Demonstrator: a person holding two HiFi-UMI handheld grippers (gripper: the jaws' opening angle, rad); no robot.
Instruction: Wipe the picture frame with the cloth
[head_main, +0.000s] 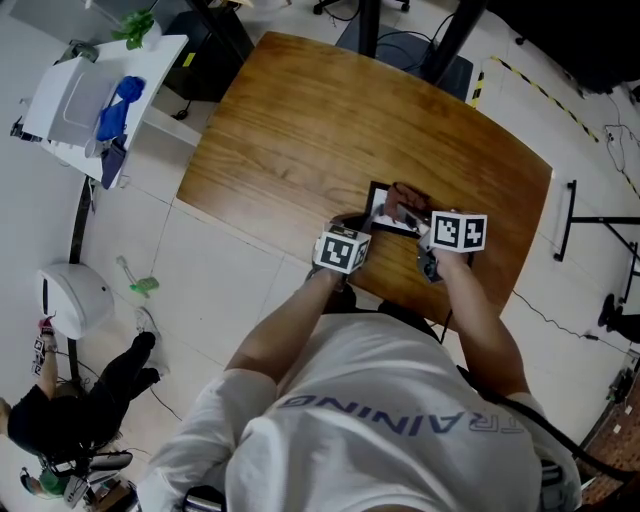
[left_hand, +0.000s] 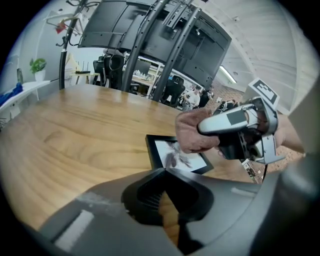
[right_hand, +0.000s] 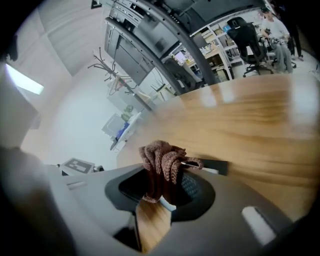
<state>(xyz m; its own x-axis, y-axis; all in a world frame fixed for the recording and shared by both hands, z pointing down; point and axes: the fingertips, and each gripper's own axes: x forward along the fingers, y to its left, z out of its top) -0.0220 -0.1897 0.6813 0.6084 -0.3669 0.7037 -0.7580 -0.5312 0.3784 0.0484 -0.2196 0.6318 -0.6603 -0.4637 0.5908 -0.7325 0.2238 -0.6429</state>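
Note:
A black picture frame (head_main: 381, 203) with a white picture lies on the wooden table (head_main: 300, 130), near its front edge. My left gripper (head_main: 352, 228) sits at the frame's near corner. In the left gripper view that corner (left_hand: 161, 159) runs in between the narrow jaws of the left gripper (left_hand: 167, 172), which look shut on it. My right gripper (head_main: 415, 215) is shut on a bunched brown cloth (right_hand: 162, 160), which it presses onto the picture. The left gripper view shows the cloth (left_hand: 192, 135) covering the frame's right part, with the right gripper (left_hand: 235, 125) behind it.
A white side shelf (head_main: 90, 100) with a blue item stands left of the table. A person in black (head_main: 80, 410) crouches on the floor at lower left beside a white round device (head_main: 75, 300). Black stands and cables lie beyond the table's far and right edges.

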